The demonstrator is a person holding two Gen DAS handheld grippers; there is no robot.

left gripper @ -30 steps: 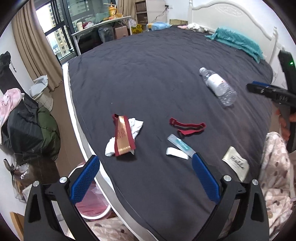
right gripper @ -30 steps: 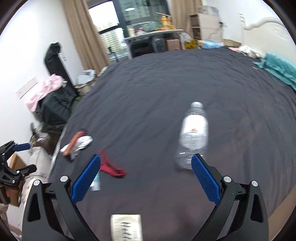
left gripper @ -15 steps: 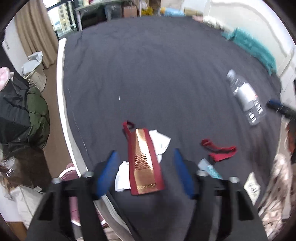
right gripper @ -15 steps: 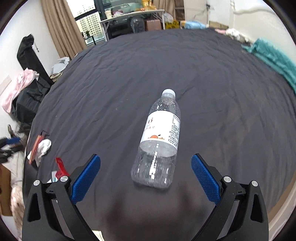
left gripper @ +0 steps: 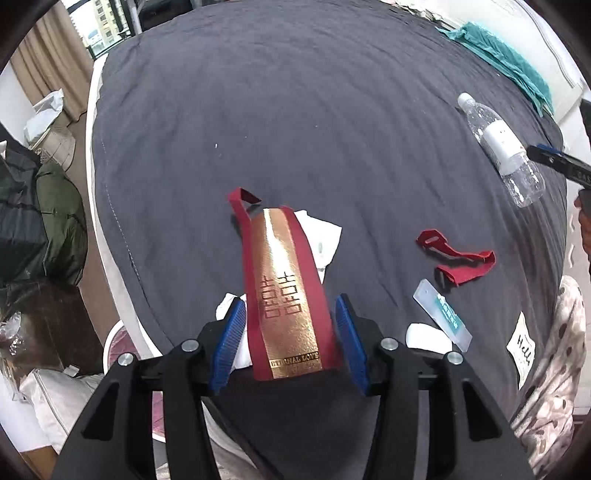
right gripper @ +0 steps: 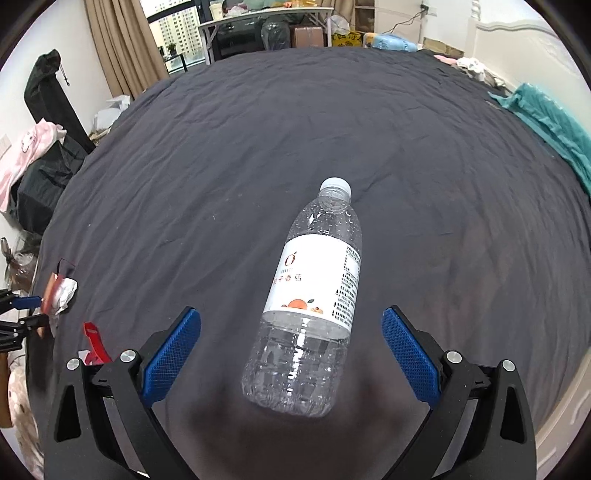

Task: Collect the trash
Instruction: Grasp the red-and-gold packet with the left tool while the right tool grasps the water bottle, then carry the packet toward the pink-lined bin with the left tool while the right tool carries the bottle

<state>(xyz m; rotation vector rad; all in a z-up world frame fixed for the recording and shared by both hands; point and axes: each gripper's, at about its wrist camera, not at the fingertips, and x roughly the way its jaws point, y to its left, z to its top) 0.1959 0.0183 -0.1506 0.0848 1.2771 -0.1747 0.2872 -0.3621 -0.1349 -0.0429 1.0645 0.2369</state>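
Observation:
A red and gold flattened box point(left gripper: 286, 291) lies on crumpled white tissue point(left gripper: 319, 240) near the left edge of the dark bed. My left gripper point(left gripper: 290, 338) straddles the box's near end, jaws narrowed but still apart from it. An empty clear plastic bottle point(right gripper: 314, 295) lies on the bed between the wide-open jaws of my right gripper point(right gripper: 291, 356); it also shows in the left wrist view point(left gripper: 502, 147). A red torn wrapper point(left gripper: 456, 258), a clear plastic packet point(left gripper: 443, 314) and a white label point(left gripper: 521, 347) lie between the two.
A pink-lined bin point(left gripper: 118, 343) stands on the floor below the bed's left edge. Dark bags point(left gripper: 37, 221) sit on the floor at left. A teal cloth point(right gripper: 550, 125) lies near the white headboard. A cluttered table point(right gripper: 266, 22) stands by the window.
My left gripper moved down and forward onto the red and gold box and its jaws narrowed. My right gripper moved up to the bottle, which now lies between its jaws.

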